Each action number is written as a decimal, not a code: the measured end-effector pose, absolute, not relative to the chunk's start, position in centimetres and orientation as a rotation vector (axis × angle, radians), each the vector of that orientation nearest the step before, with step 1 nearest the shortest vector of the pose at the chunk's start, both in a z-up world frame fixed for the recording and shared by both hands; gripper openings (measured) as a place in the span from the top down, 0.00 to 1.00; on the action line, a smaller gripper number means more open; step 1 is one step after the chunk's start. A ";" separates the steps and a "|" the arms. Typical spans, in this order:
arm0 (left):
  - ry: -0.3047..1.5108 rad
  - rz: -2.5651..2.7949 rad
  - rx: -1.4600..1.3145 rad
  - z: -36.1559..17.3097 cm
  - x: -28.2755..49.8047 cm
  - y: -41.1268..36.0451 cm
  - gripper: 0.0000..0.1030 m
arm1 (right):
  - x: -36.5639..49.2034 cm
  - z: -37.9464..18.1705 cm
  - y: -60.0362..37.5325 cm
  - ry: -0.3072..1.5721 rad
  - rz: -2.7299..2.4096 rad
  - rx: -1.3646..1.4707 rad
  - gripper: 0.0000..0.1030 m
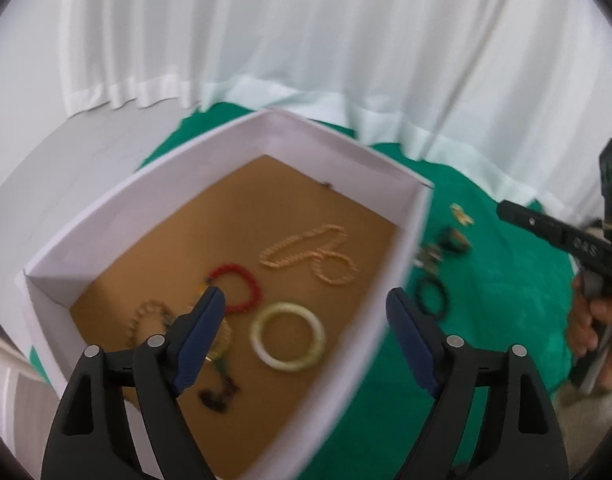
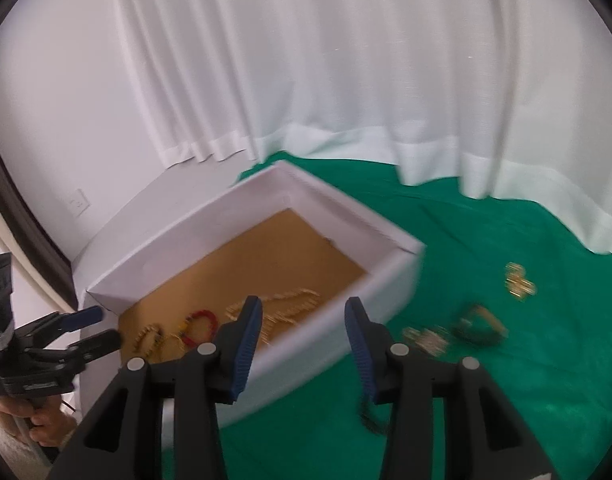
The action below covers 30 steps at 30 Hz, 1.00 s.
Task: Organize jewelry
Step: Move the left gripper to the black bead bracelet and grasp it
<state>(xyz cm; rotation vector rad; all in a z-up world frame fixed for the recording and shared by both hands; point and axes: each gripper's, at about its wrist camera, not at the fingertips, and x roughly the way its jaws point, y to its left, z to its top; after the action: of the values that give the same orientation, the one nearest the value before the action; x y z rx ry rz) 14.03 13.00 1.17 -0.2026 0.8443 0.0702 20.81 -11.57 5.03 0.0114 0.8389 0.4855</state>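
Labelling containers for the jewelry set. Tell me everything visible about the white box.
The white box is open-topped and lidless, with plain matte walls that look like cardboard and a tan floor. It sits level on the green cloth, one corner pointing toward the curtain. Inside lie a gold chain, a red bead bracelet, a pale bangle, a small tan bead bracelet and a dark piece too blurred to name. Neither gripper touches it; more jewelry lies outside on the cloth.
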 end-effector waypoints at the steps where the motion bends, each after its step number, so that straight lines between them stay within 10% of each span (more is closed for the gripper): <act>1: 0.842 0.051 -0.195 1.3 13.6 12.1 0.17 | 20.3 5.2 -12.8 0.833 0.464 0.008 0.58; 30: 0.964 -0.031 -0.021 -5.0 11.5 -0.8 0.13 | 6.7 -4.0 -22.8 0.939 0.243 0.069 0.58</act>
<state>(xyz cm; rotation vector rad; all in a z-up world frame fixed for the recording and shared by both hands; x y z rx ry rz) 11.54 -0.85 -4.97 -0.0206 0.9640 -0.0309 6.68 -22.85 -4.02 0.0692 0.9391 0.2433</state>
